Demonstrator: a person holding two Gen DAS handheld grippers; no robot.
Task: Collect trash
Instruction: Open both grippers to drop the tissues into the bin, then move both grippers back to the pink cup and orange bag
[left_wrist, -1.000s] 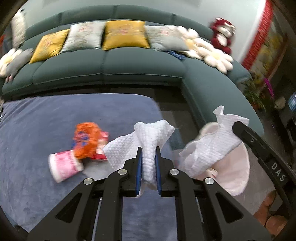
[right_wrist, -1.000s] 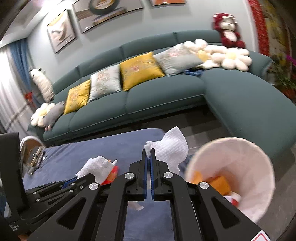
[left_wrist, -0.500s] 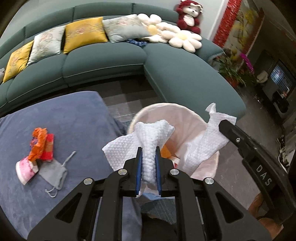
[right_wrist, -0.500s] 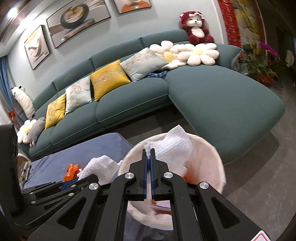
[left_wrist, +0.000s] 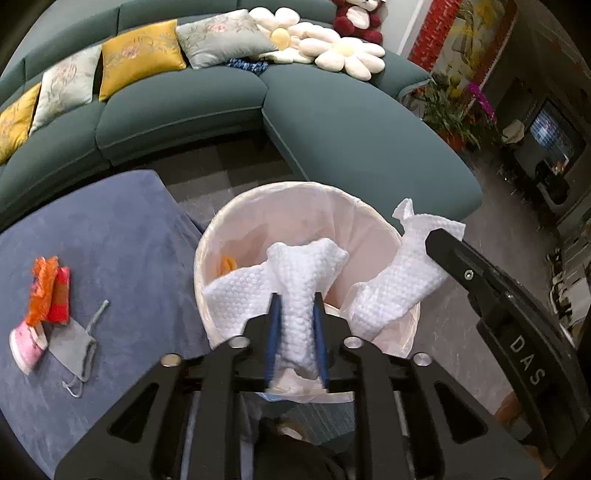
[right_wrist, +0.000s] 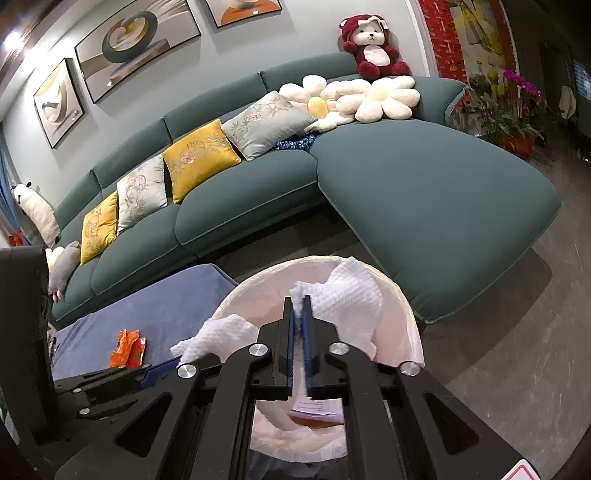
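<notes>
Left hand-held gripper (left_wrist: 295, 314) is clamping a crumpled dimpled paper towel (left_wrist: 299, 280), long axis pointing forward over the lined bin (left_wrist: 295, 199); right hand-held gripper (right_wrist: 298, 314) is pinching a second towel (right_wrist: 351, 299).

Two crumpled white paper towels (left_wrist: 297, 295) (right_wrist: 351, 299) hang pinched over the lined trash bin (left_wrist: 218, 236).

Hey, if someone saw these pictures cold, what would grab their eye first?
Two white tissues, one pinched in the left gripper and one in the right gripper, both held over the lined bin. Behind it, the big teal sofa with yellow cushions and a red teddy.
</notes>
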